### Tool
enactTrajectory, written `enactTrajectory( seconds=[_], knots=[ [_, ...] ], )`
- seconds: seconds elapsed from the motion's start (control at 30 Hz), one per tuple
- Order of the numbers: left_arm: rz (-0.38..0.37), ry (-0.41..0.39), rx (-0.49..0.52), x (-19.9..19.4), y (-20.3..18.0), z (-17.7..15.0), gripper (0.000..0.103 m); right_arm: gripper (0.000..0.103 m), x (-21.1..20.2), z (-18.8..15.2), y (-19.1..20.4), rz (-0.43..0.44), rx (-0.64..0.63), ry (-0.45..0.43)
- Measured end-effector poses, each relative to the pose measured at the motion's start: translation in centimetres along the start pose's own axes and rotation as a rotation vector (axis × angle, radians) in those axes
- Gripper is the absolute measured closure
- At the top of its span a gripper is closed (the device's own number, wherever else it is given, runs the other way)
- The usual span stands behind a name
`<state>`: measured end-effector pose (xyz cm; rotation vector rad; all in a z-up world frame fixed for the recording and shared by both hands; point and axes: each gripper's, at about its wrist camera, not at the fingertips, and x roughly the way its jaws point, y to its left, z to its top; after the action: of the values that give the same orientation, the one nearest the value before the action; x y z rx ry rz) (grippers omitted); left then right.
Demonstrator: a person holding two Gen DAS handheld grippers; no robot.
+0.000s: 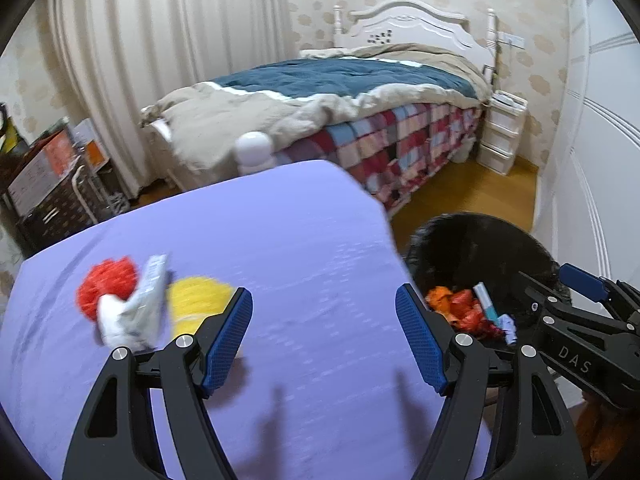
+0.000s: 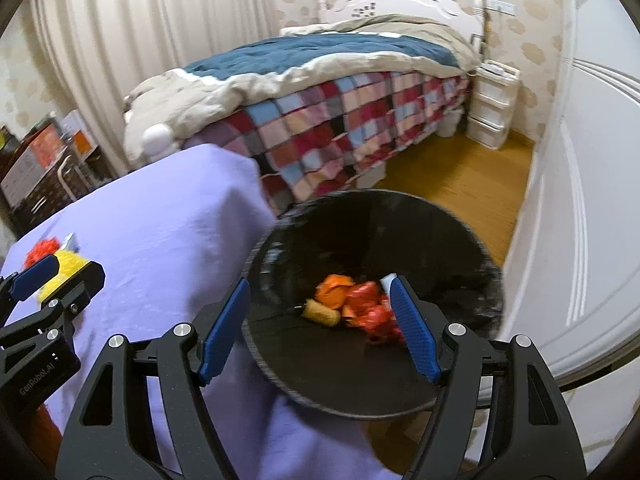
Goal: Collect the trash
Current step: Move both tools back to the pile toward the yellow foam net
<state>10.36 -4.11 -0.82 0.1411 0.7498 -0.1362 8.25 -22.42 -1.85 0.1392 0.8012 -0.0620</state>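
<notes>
Right now your left claw (image 1: 324,332) hangs released over the lavender-covered counter (image 1: 280,248), its 2 blue pads spread wide with only bare cloth between them. Off to its left on that counter lie 3 pieces of trash bunched together: a red mesh wad (image 1: 106,284), a crumpled white and grey wrapper (image 1: 134,312) lying against it, and a yellow mesh wad (image 1: 196,300) just beside the claw's left pad. Motion blur softens all 3.

Your right claw (image 2: 318,326) is released too, jaws wide apart and gripping nothing, poised above the round black bin (image 2: 460,240) that stands on the wooden floor (image 2: 452,176) just beside the counter's right edge. Down in the bin you can see an orange crumpled piece (image 2: 334,290), red crumpled plastic (image 2: 366,300), a small yellow roll (image 2: 322,314) and a white and teal packet (image 1: 486,300).

Behind both stands a bed (image 2: 320,80) with a blue and beige duvet over a checked blanket.
</notes>
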Motion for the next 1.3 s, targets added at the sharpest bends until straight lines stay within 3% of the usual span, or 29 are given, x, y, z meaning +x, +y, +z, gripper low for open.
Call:
enactTrajectory(
  seconds=[0.83, 1.0, 1.17, 1.2, 1.27, 1.3],
  knots=[
    [0.229, 0.057, -0.264, -3.2, 16.6, -6.7, 0.031, 0.032, -1.4, -0.6, 17.3, 0.226, -0.264, 0.006],
    [0.294, 0.058, -0.274, -3.3, 18.8, -7.8, 0.031, 0.026, -0.4, -0.5, 20.3, 0.26, -0.288, 0.027],
    [0.296, 0.076, -0.315, -3.2, 20.7, -8.6, 0.031, 0.026, 1.7, -0.9, 23.0, 0.253, -0.316, 0.061],
    [0.295, 0.08, -0.317, -3.2, 20.9, -8.7, 0.031, 0.027, 2.4, -1.1, 23.5, 0.243, -0.33, 0.081],
    [0.292, 0.086, -0.319, -3.0, 21.2, -8.9, 0.029, 0.039, 2.9, -1.5, 24.0, 0.228, -0.347, 0.092],
    [0.288, 0.089, -0.32, -2.8, 21.3, -8.9, 0.029, 0.051, 3.3, -1.6, 24.2, 0.218, -0.359, 0.1]
  ],
)
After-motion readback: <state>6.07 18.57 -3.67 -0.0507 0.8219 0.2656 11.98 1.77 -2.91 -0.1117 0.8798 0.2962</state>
